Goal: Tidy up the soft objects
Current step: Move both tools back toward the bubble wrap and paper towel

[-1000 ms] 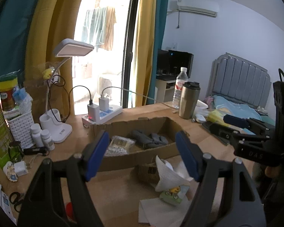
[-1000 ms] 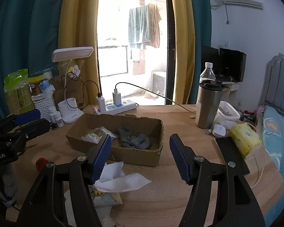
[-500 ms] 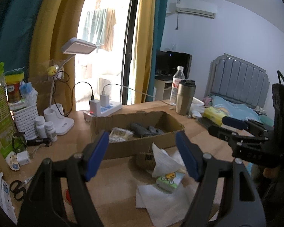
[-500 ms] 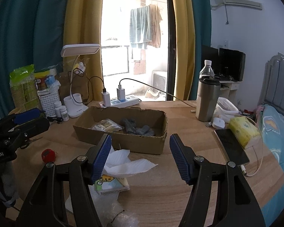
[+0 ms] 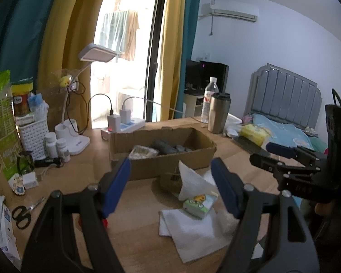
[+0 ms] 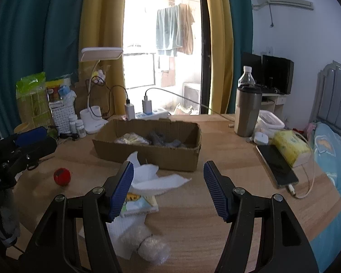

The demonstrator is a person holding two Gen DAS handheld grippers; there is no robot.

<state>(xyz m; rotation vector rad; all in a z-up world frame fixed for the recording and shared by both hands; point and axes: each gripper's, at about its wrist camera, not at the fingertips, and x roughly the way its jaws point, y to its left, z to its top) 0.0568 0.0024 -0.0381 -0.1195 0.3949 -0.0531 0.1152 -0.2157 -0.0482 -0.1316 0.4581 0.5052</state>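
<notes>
Both grippers agape above tissue pack

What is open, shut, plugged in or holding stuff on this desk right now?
left gripper: open, empty
right gripper: open, empty
cardboard box: open, socks inside
tissue pack: tissue sticking out
steel cup: lid on
phone: cable attached

Open wooden table right of the cardboard box, up to the phone. Front of box blocked by tissue pack, loose tissues, bubble wrap; red ball left.
</notes>
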